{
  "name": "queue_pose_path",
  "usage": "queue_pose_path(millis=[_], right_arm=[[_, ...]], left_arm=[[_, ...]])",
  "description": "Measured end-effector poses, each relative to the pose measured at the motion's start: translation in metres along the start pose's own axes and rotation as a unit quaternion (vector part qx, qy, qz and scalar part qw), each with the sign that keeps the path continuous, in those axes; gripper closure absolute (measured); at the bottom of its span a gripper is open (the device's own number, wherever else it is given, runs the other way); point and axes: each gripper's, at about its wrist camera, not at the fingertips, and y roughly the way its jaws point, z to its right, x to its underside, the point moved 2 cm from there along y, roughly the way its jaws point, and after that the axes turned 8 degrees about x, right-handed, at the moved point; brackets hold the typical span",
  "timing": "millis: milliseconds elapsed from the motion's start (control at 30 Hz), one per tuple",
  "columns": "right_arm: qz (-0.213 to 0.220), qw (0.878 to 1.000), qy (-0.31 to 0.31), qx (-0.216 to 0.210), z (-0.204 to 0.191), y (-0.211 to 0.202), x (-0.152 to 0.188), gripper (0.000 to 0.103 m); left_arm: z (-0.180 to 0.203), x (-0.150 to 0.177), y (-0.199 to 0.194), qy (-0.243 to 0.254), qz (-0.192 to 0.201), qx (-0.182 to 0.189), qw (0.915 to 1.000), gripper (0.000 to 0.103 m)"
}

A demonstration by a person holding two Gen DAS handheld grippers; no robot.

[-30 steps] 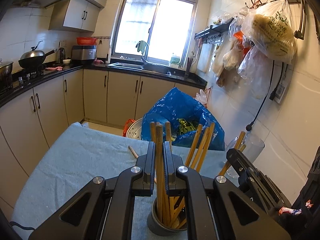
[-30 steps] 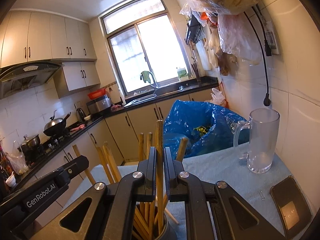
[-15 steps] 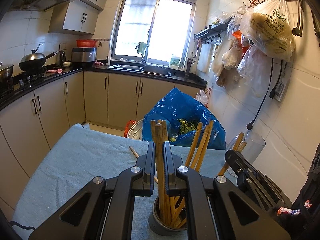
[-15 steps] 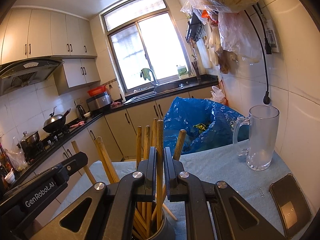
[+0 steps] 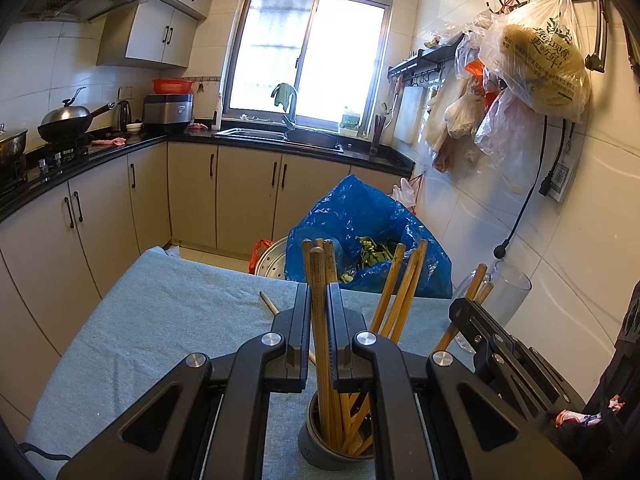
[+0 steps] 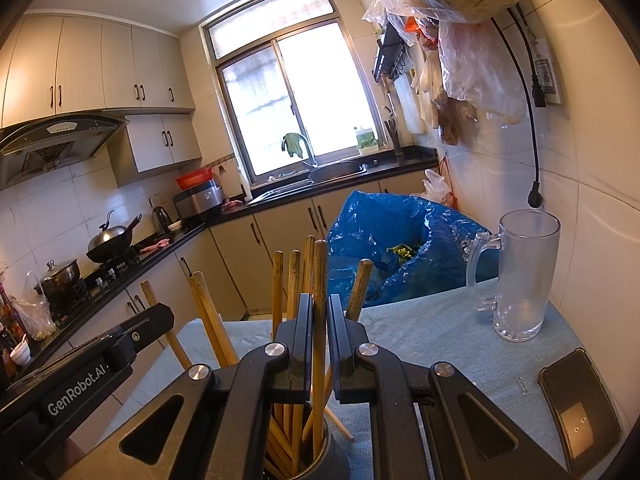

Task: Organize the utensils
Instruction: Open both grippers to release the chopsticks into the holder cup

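Kitchen cabinets and a bright window (image 5: 312,52) fill the background, with a blue bag (image 5: 360,220) of greens on the floor past the far edge of the desk (image 5: 168,320), which is covered in blue cloth. Near the front of the desk stands a grey cup (image 5: 320,450) packed with wooden chopsticks (image 5: 400,288) that lean apart at the top. The left gripper (image 5: 319,312) has its fingers (image 5: 301,320) closed to a narrow slot on one chopstick (image 5: 318,280), whose lower end reaches down into the cup. The right gripper (image 6: 320,320) is likewise pinched tight on another stick (image 6: 320,272) standing in the same cup (image 6: 332,456). One loose chopstick (image 5: 269,303) lies flat on the cloth, just beyond the left gripper. At the right side of the desk stand a clear mug (image 6: 524,276) and, nearer, a dark phone (image 6: 580,412). Plastic bags (image 5: 532,52) hang from hooks on the right wall.
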Motion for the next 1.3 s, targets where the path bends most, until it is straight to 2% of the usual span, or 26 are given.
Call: queue_pose_path(millis=[533, 1000, 1300], right_arm=[[-0.012, 1.000, -0.005, -0.005, 0.000, 0.004, -0.003, 0.095], [-0.049, 0.999, 0.002, -0.007, 0.007, 0.013, -0.002, 0.095], [-0.044, 0.999, 0.007, -0.004, 0.008, 0.004, -0.005, 0.094]], left_arm=[[-0.002, 0.002, 0.001, -0.001, -0.002, -0.005, 1.0000, 0.096], [-0.009, 0.004, -0.003, -0.011, -0.021, 0.001, 0.9997, 0.096], [-0.012, 0.001, -0.014, -0.018, -0.020, -0.009, 0.9996, 0.096]])
